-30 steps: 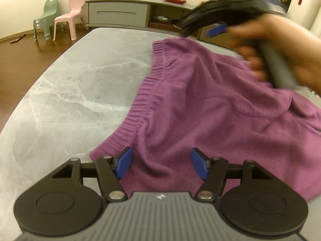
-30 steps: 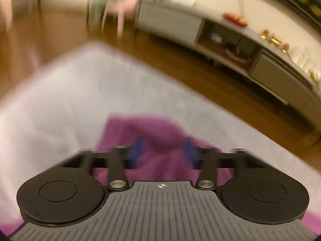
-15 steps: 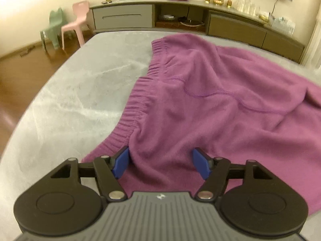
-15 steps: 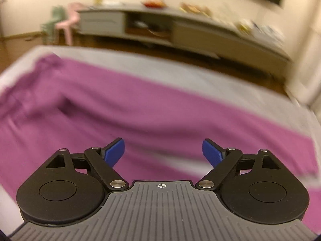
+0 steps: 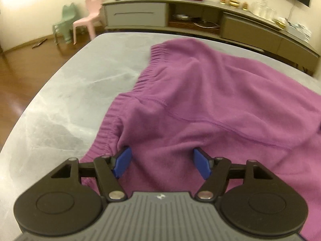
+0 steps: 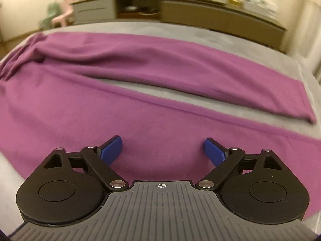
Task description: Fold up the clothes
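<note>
the trousers (image 5: 210,100) are plain purple, with a ribbed waistband (image 5: 140,78) of the same purple; the table (image 5: 66,108) under them is grey marble with pale veins; both grippers are black and grey with blue pads (image 5: 122,161) (image 6: 111,150); beyond the table stand a pink chair (image 5: 89,20) and a pale green chair (image 5: 65,23); the floor (image 5: 24,64) is brown wood.
</note>
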### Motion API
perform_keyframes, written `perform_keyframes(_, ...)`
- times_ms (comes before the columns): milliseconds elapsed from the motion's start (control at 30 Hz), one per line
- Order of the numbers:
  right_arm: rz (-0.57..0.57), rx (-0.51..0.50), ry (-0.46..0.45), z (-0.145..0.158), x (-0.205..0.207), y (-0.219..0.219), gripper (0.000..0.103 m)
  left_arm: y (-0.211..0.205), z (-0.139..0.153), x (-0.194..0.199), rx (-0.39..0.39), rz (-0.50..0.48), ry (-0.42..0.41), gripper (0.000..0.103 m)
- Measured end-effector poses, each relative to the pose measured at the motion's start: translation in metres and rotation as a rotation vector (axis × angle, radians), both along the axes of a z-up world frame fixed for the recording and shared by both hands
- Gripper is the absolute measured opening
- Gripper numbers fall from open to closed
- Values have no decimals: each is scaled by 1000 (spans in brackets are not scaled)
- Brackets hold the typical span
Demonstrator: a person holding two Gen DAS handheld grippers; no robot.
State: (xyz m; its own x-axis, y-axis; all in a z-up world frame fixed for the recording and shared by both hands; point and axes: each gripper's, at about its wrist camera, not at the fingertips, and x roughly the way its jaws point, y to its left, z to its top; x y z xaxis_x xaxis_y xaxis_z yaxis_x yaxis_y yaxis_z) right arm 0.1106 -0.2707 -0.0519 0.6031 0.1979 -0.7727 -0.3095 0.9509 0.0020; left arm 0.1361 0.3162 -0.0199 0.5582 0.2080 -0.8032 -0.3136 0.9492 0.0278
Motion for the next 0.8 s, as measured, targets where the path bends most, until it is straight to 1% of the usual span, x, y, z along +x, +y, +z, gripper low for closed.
perform_keyframes(100,-8,24,23,9,10,-35,91,7,3,-1,8,52,13,70)
perform_keyframes(133,-11,32,31,13,14,-47,83,5,4,-2,14,59,18,68)
perform_keyframes(200,-16,48,46,19,20,-70,73,-6,10,-3,48,51,21,66)
perform_keyframes(233,-19,56,54,22,24,-82,75,-11,14,-5,48,37,11,66)
perform_keyframes(267,-99,67,37,25,34,-104,76,-17,17,-6,36,20,-2,66)
perform_keyframes(300,-236,82,4,27,48,-132,77,-22,21,-7,28,8,-15,66)
perform_keyframes(333,-346,103,-20,27,59,-157,77,-27,23,-9,27,-2,-24,66)
perform_keyframes(367,-436,132,-38,25,70,-180,77,-31,25,-9,30,-14,-28,67)
perform_keyframes(400,-499,161,-44,20,81,-198,77,-35,25,-8,35,-22,-27,67)
perform_keyframes(467,-560,170,-28,6,97,-218,77,-39,23,-4,47,-30,-15,67)
perform_keyframes(500,-566,150,-35,0,101,-222,81,-38,21,-2,46,-28,-10,67)
perform_keyframes(533,-555,112,-59,-4,102,-222,83,-38,21,-1,47,-23,-9,67)
perform_keyframes(567,-530,66,-74,-8,107,-217,80,-37,21,1,48,-20,-10,67)
perform_keyframes(600,-487,29,-88,-9,115,-208,60,-36,20,3,49,-16,-11,67)
perform_keyframes(633,-444,3,-101,-7,120,-201,31,-35,20,5,50,-13,-12,67)
perform_keyframes(667,-408,-26,-109,-4,123,-194,15,-33,21,6,51,-9,-14,67)
perform_keyframes(700,-372,-55,-117,-1,125,-187,8,-31,22,6,52,-5,-20,67)
perform_keyframes(733,-351,-129,-140,1,127,-178,8,-28,23,6,52,0,-25,67)
perform_keyframes(767,-343,-245,-177,1,129,-167,8,-25,23,6,53,6,-27,67)
perform_keyframes(800,-347,-340,-205,0,131,-162,8,-22,22,7,55,13,-23,68)
